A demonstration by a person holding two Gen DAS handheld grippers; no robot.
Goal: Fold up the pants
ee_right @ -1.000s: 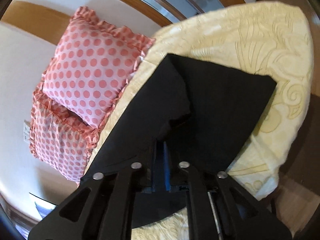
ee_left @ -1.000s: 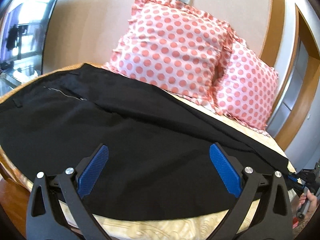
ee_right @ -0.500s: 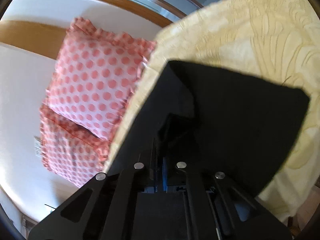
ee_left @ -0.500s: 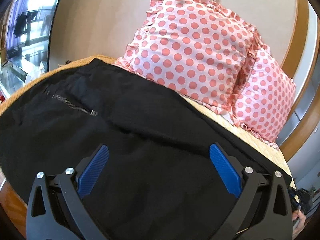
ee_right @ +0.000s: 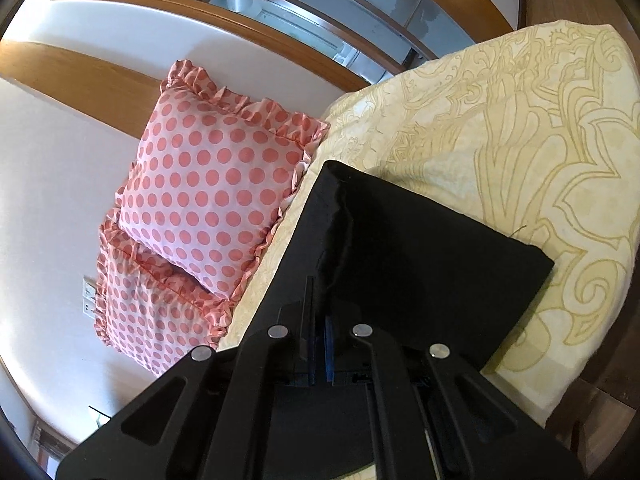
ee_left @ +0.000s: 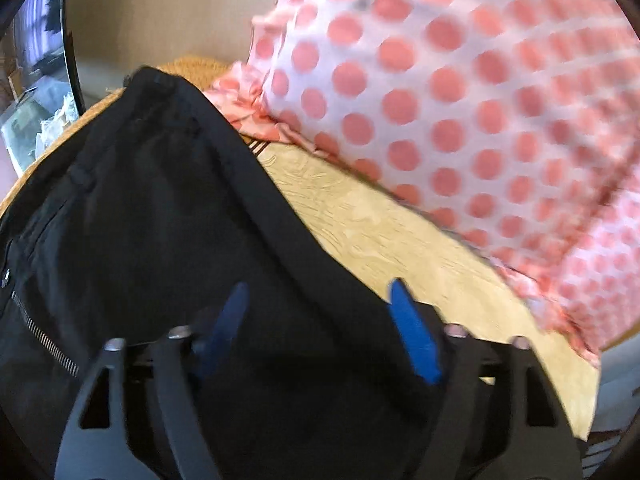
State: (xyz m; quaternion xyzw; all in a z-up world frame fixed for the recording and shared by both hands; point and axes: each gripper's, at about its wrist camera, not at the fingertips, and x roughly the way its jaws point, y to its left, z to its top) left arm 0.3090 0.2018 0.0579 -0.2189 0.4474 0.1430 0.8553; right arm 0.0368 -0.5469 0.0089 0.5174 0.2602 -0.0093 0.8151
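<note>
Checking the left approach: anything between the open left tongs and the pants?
Nothing visible. The left tongs hang open right over the black pants, with only cloth between the blue pads. The polka-dot pillow sits beyond, off the pants.

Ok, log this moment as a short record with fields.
surface: bed with yellow patterned cover
garment: black pants, lying on the bed
left tool: open, blue pads apart over the pants
right tool: shut on the pants, cloth bunched at its tips
pants end: straight edge near the bed's edge
pillows: two, pink with dots, beside the pants at the wall
image: left view blurred
</note>
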